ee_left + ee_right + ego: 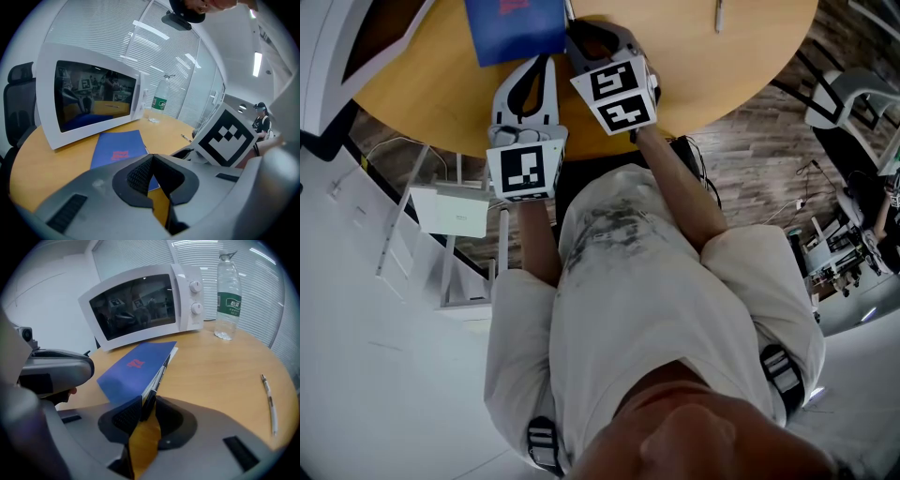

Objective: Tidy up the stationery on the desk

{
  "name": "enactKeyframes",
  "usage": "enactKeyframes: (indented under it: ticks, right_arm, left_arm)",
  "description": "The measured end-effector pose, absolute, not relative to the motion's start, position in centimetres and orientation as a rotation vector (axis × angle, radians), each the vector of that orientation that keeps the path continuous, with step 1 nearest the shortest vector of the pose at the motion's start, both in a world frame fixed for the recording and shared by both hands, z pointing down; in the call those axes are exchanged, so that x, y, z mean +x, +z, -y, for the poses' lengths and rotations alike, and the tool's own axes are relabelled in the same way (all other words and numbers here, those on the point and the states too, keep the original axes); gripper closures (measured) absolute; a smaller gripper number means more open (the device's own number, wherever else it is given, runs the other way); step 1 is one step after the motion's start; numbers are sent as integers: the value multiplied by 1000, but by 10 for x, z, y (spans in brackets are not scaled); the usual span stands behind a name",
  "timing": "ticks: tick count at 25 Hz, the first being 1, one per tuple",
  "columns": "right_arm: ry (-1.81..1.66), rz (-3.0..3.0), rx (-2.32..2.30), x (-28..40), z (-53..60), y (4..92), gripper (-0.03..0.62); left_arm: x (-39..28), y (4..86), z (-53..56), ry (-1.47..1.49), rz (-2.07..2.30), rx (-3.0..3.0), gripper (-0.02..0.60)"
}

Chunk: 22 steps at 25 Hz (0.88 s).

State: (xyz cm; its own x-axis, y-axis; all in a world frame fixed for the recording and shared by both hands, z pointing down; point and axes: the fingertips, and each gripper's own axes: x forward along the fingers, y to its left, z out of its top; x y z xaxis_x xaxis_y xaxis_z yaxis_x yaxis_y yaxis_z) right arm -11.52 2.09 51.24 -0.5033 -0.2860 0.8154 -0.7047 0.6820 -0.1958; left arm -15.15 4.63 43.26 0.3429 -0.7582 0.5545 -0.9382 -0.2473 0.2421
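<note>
Right gripper view: thin blue notebook [136,365] corner pinched between ribbed fingers [125,416] of down-tilted right gripper [146,405]; left gripper [151,157] fingers pressed together.

An office: blind-covered glass partitions [154,56], black desk chair [18,105], round wooden table [220,376].

My right gripper [146,401] had its jaws closed on the near corner of a blue rectangular notebook with red print [136,369]. A black pen [159,377] lay along the notebook's right edge. A white microwave oven [140,305] stood far behind.
</note>
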Motion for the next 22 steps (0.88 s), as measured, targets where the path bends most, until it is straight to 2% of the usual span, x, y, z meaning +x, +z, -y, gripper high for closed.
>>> enactKeyframes:
  ticks: [6,22]
  right_arm:
    - [687,2071,827,-106,-15,512,477]
    - [765,2039,1026,-38,7,502,482]
  left_arm:
    - [-147,432,-45,458,1463,2096,574]
    - [-98,427,-26,478,1377,2171,574]
